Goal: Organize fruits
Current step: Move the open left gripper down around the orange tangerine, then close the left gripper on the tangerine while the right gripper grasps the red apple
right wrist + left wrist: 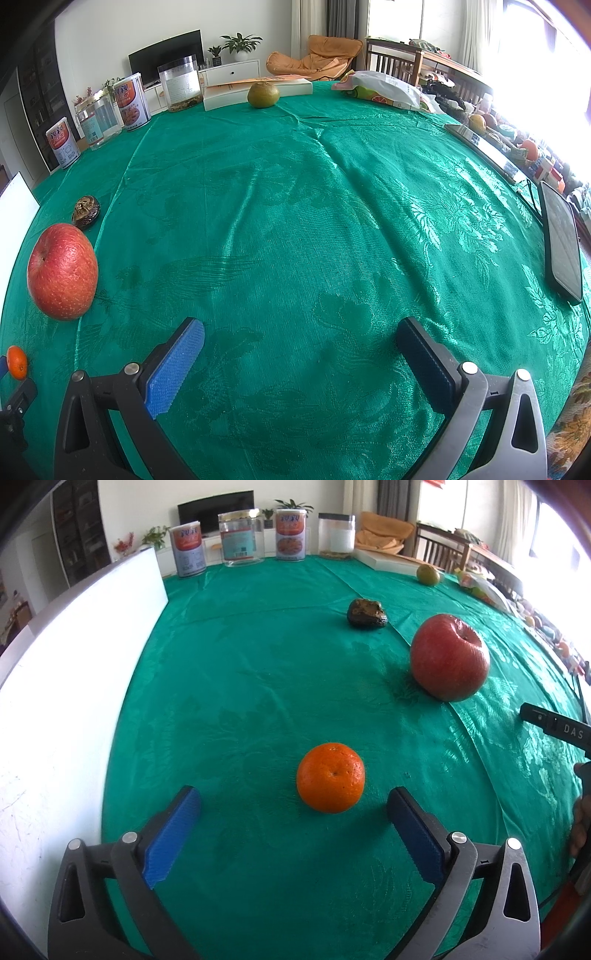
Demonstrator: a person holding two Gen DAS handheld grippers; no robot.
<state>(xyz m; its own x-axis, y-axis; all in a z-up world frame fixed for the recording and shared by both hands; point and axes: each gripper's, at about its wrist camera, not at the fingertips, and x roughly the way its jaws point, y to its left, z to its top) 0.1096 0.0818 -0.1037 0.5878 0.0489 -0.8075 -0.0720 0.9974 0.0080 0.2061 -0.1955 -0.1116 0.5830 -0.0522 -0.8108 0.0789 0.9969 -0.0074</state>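
The left gripper's fingers [188, 812] stand spread wide, gripping nothing, the tangerine [330, 777] lying free on the bench [258, 657] just beyond their tips. The right gripper's fingers [184, 350] are spread too (only cloth between them). Farther off sit a red apple [449, 657], canisters [290, 534] and a television [216, 511].
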